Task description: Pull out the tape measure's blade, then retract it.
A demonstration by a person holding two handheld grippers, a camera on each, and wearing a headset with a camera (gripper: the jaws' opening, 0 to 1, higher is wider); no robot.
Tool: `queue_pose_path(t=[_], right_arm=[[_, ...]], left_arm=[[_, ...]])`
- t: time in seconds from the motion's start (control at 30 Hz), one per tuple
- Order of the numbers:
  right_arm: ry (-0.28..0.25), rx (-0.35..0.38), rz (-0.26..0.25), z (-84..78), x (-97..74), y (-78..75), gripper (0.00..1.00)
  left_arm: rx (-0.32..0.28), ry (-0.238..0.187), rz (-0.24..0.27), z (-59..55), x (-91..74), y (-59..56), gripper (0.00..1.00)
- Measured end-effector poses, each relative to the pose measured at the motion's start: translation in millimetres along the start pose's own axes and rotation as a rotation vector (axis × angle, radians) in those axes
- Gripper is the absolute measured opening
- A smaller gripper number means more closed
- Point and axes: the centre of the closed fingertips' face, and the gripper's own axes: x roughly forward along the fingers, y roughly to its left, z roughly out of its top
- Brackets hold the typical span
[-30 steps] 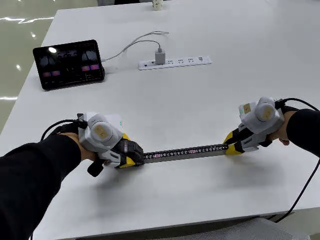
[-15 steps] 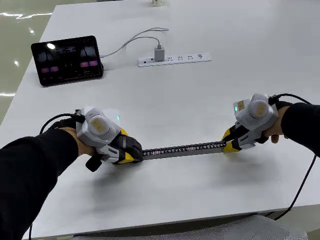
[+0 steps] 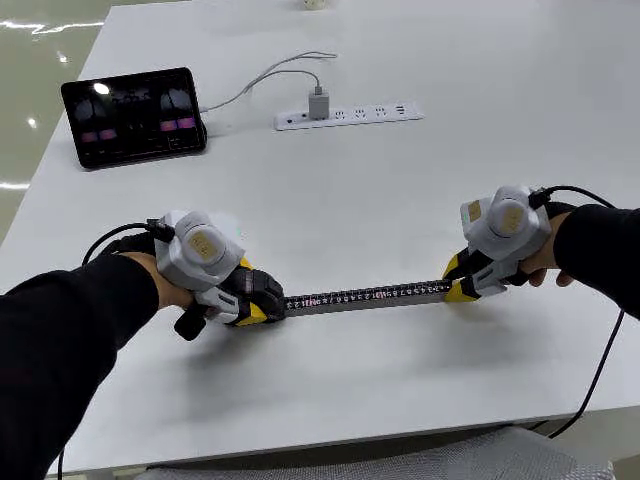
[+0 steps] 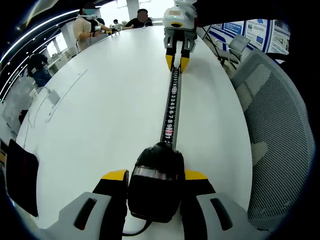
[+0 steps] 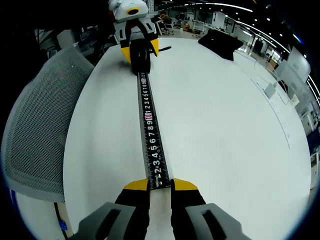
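Note:
The black tape measure case [image 3: 258,297] rests on the white table, and my left gripper [image 3: 250,302] is shut on it; in the left gripper view the case [image 4: 155,181] sits between the yellow-tipped jaws. Its dark blade [image 3: 365,295] with white numbers runs right across the table to my right gripper [image 3: 456,282], which is shut on the blade's end. In the right gripper view the blade [image 5: 150,130] stretches from my right gripper [image 5: 160,186] away to the case [image 5: 139,56]. In the left gripper view the blade [image 4: 171,107] reaches the right gripper [image 4: 178,61].
A black tablet [image 3: 133,116] with a lit screen stands at the far left. A white power strip [image 3: 348,116] with a plugged charger and cable lies at the back centre. A grey mesh chair [image 3: 380,465] sits at the table's near edge. Cables trail from both grippers.
The right gripper has moved a little left toward the case, so the pulled-out blade looks slightly shorter. The left gripper holds the case in about the same place.

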Motion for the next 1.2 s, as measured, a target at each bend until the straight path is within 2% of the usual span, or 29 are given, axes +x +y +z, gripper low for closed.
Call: queue_pose_path(t=[0.33, 0.47, 0.53, 0.63, 0.77, 0.93, 1.0, 1.2], right_arm=[[0.025, -0.048, -0.011, -0.4, -0.3, 0.2, 0.13], [0.037, -0.061, -0.010, -0.9, -0.4, 0.6, 0.14], [0.044, -0.072, -0.011, -1.1, -0.9, 1.5, 0.14], [0.047, -0.073, 0.004, -1.9, -1.5, 6.0, 0.19], [0.055, -0.087, 0.005, -5.1, -1.9, 9.0, 0.22], [0.059, -0.063, -0.008, -9.5, -6.2, 9.1, 0.26], [0.050, -0.043, -0.020, -10.9, -9.1, 8.9, 0.28], [-0.023, 0.100, -0.075, -11.2, -16.7, 3.7, 0.31]], left_arm=[[0.007, 0.039, -0.009, -6.3, -6.6, 0.1, 0.37], [0.002, 0.032, -0.007, -3.4, -11.9, 0.5, 0.38], [-0.019, 0.024, -0.014, -2.4, -13.6, -1.5, 0.41], [-0.024, 0.026, -0.018, -3.9, -14.3, -3.9, 0.45], [-0.018, 0.040, -0.019, -8.1, -14.9, -6.2, 0.45], [-0.044, 0.029, -0.010, -11.7, -18.8, -6.6, 0.49], [-0.075, 0.019, -0.009, -14.4, -20.4, -6.4, 0.52], [-0.148, -0.001, 0.023, -24.9, -28.9, -2.0, 0.57]])
